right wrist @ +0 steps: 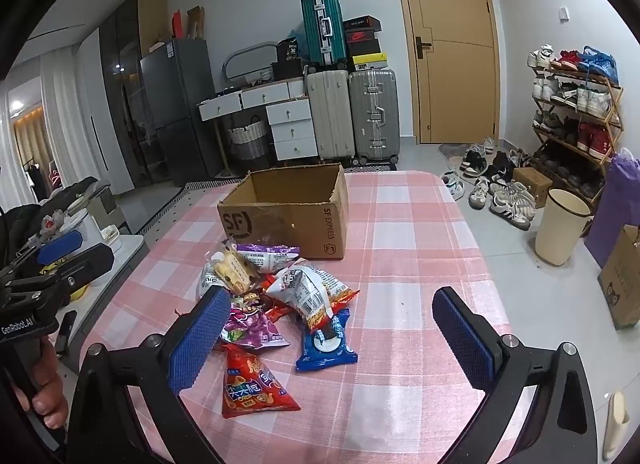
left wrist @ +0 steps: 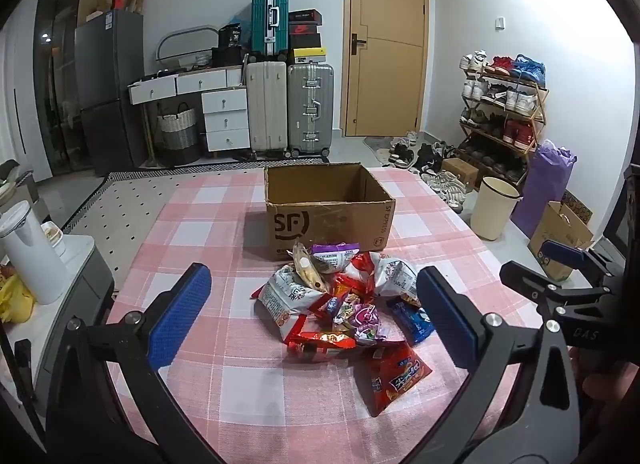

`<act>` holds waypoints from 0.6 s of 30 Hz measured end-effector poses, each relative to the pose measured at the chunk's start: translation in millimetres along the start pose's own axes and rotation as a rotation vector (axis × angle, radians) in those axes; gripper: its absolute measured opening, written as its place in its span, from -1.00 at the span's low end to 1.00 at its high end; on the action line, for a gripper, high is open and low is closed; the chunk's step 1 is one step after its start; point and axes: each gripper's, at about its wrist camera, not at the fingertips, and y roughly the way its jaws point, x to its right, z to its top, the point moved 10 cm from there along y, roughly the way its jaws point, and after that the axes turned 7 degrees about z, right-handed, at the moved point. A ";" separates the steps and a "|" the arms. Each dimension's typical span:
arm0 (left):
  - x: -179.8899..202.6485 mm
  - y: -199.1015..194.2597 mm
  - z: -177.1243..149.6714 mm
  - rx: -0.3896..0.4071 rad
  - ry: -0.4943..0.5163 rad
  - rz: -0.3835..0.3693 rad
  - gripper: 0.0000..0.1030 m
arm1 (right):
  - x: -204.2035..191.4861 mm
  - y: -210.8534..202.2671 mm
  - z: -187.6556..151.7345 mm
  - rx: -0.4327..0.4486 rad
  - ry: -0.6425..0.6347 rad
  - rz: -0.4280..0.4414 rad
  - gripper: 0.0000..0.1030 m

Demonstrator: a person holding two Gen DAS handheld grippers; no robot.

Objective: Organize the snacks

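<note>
Shiny red, white and purple snack packets (left wrist: 340, 304) lie in a heap on the pink checked tablecloth (left wrist: 200, 224). We see the open cardboard box (left wrist: 326, 208) just behind them, at twelve o'clock. Our left gripper (left wrist: 314, 312) hangs wide with the heap straight ahead. Our right gripper (right wrist: 334, 332) is wide too, holding nothing; the heap sits at ten o'clock. The box floor is hidden.
</note>
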 end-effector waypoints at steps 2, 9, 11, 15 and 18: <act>-1.0 -0.6 0.1 0.001 -0.003 -0.003 0.99 | -0.1 -0.3 0.0 0.001 0.000 0.002 0.99; 2.5 -3.6 -0.7 0.010 0.000 -0.007 0.99 | 0.4 -1.2 0.1 0.001 0.001 -0.002 0.99; 2.5 -4.6 -0.6 0.010 -0.001 -0.012 0.99 | 1.5 -1.2 1.2 0.002 0.003 -0.002 0.99; 1.7 -6.1 0.0 0.009 -0.002 -0.010 0.99 | 1.3 -1.4 0.7 0.002 0.002 -0.001 0.99; 2.3 -6.0 -0.3 0.008 -0.001 -0.005 0.99 | 4.2 -3.9 3.1 0.004 0.004 -0.004 0.99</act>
